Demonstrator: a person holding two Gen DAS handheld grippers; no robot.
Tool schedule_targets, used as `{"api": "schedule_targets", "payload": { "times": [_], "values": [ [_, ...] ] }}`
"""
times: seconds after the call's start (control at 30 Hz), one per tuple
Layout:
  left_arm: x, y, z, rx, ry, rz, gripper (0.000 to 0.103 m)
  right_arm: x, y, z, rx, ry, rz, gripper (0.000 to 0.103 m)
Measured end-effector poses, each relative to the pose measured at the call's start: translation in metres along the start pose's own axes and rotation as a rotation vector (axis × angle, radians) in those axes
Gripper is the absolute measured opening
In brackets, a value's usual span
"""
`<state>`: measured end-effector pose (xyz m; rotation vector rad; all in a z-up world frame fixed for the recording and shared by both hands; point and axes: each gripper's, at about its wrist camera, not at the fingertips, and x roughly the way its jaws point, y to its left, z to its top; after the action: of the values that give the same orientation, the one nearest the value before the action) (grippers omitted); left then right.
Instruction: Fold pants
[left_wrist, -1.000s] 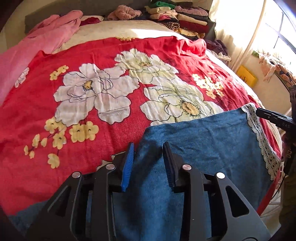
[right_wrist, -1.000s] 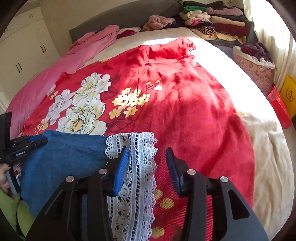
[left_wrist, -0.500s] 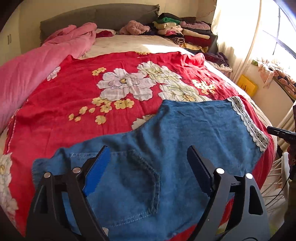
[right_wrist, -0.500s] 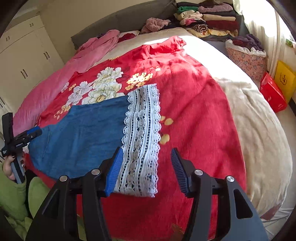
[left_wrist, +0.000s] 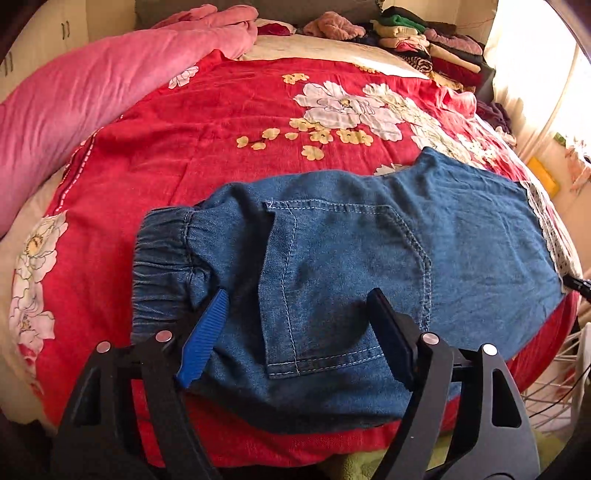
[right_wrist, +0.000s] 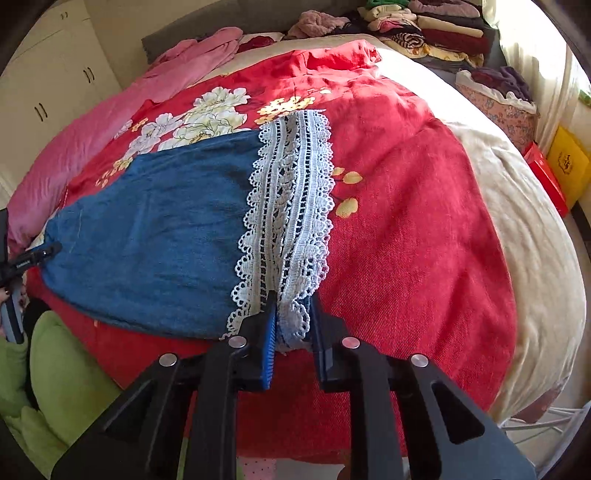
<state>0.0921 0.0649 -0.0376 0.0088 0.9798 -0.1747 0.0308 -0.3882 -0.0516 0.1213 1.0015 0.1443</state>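
Between the left gripper (left_wrist: 297, 325) fingers lie the pants (left_wrist: 351, 258): matt blue denim, pale topstitching, gathered elastic waistband. The right gripper (right_wrist: 291, 314), matt black plastic with ribbed blue pads and bright metal pins, has just closed on their white openwork lace hem (right_wrist: 291, 206). Beneath both lies a coarse-woven red floral bedspread (right_wrist: 406, 221).

The pants (left_wrist: 369, 258) lie flat across the near edge of the bedspread (left_wrist: 221, 147) on the bed, a rolled quilt (left_wrist: 74, 92) to their left and folded clothes (left_wrist: 436, 48) stacked behind.
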Motion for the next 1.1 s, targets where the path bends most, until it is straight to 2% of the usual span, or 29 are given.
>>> {"api": "schedule_targets", "payload": {
  "times": [0.2,0.27,0.4,0.47,0.53,0.67,0.73,0.97,1.1],
  "values": [
    [-0.009,-0.003,-0.001,-0.011,-0.024,-0.016,0.071,-0.009,-0.007,0.000,0.027,-0.017,-0.024,0.036],
    [-0.023,-0.010,-0.001,-0.008,-0.053,-0.028,0.079,-0.022,-0.006,0.000,0.011,-0.054,-0.050,0.046],
    [-0.039,-0.031,0.004,0.048,-0.090,-0.023,0.080,-0.049,-0.007,0.004,0.017,-0.143,-0.039,0.055],
    [-0.044,-0.040,0.007,0.061,-0.101,-0.040,0.084,-0.059,-0.001,0.007,-0.007,-0.182,-0.046,0.067],
    [-0.047,-0.050,0.009,0.085,-0.112,-0.040,0.089,-0.067,0.005,0.009,-0.028,-0.214,-0.035,0.071],
    [-0.048,-0.065,0.015,0.107,-0.112,-0.054,0.091,-0.077,0.019,0.013,-0.055,-0.272,0.007,0.075],
    [-0.046,-0.074,0.021,0.123,-0.113,-0.065,0.091,-0.076,0.028,0.016,-0.066,-0.286,0.028,0.087],
    [-0.025,-0.124,0.040,0.215,-0.107,-0.126,0.093,-0.042,0.075,0.020,-0.156,-0.247,0.077,0.087],
    [0.013,-0.145,0.043,0.246,-0.027,-0.152,0.093,-0.014,0.092,0.019,-0.188,-0.195,0.084,0.087]
  ]
}}
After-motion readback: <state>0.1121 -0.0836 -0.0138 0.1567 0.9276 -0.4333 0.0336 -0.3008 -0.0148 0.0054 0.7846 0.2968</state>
